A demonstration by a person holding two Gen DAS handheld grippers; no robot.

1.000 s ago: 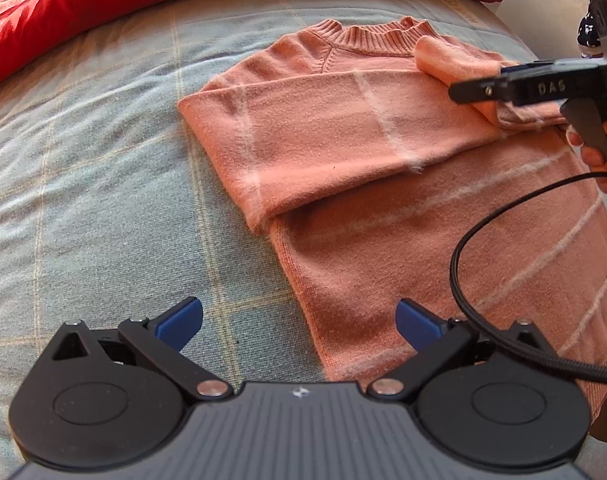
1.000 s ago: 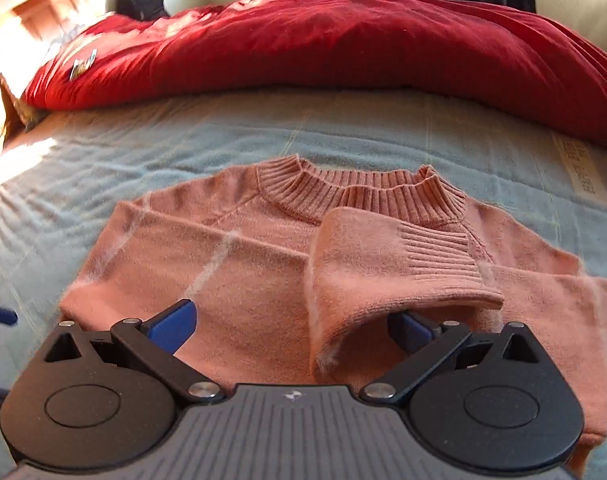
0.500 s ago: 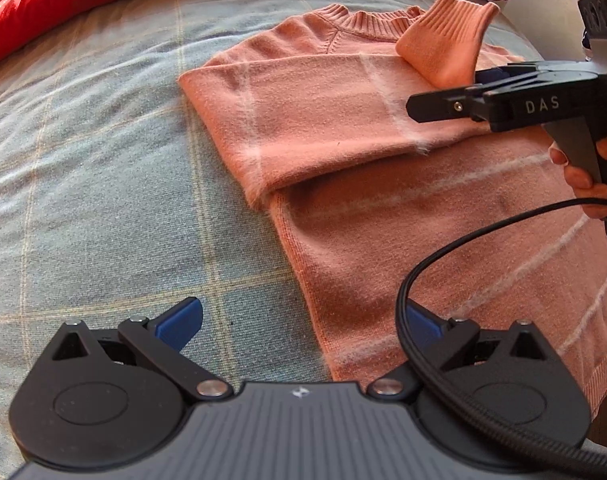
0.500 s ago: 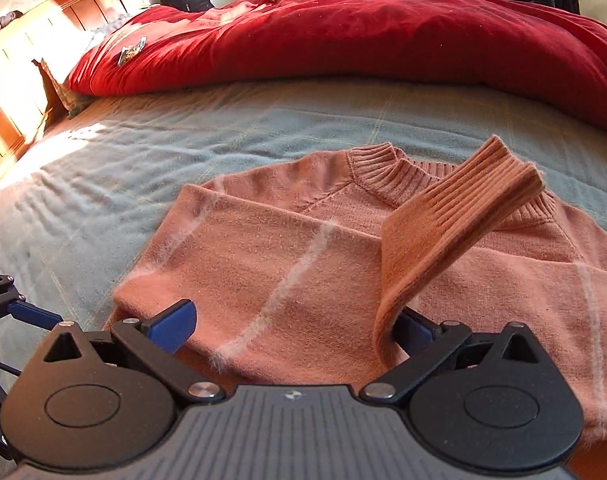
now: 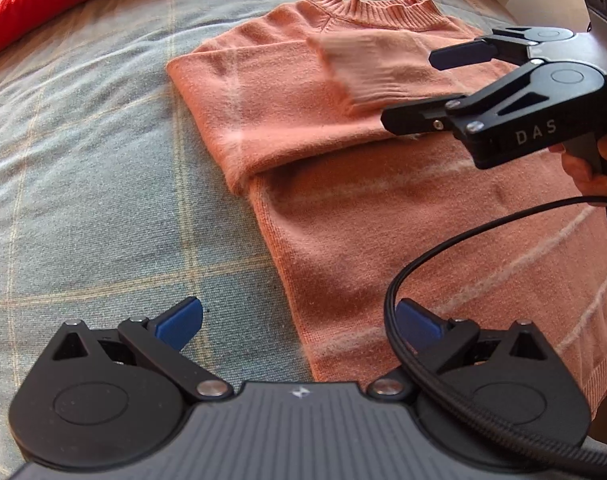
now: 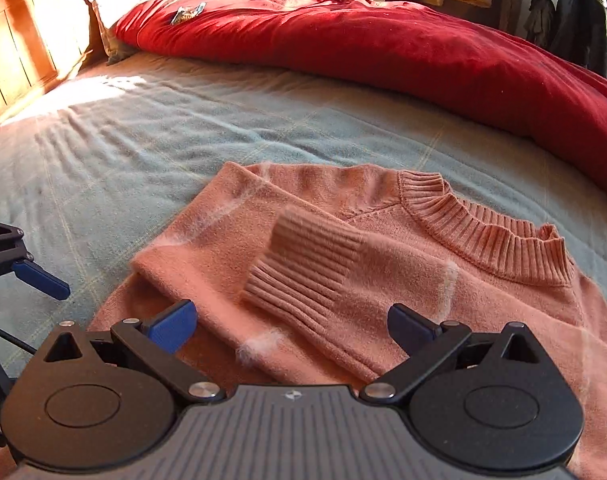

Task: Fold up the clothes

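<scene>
Both tools agape; hanging coats (image 6: 575, 12) only rightward.

Sweater (image 6: 443, 280): lay flat on the bed (image 6: 183, 132), collar (image 6: 483, 236) toward the far side. Left sleeve (image 5: 271, 92) lay folded across the chest; right sleeve (image 6: 367, 272) lay folded over it, its cuff (image 6: 299, 276) on top, near the sweater's left edge.

Duvet (image 6: 383, 44): lay heaped along the far side of the bed, behind the sweater and apart from it.

Right claw (image 6: 291, 328): stood just above the folded sleeves, its jaws spread to either side of the cuff and touching nothing.

Left claw (image 5: 299, 320): stood near the sweater's left hem edge, jaws spread, one finger over the bed, the other over the sweater body.

Cable (image 5: 443, 248): looped above the sweater's lower part, before the left claw.
</scene>
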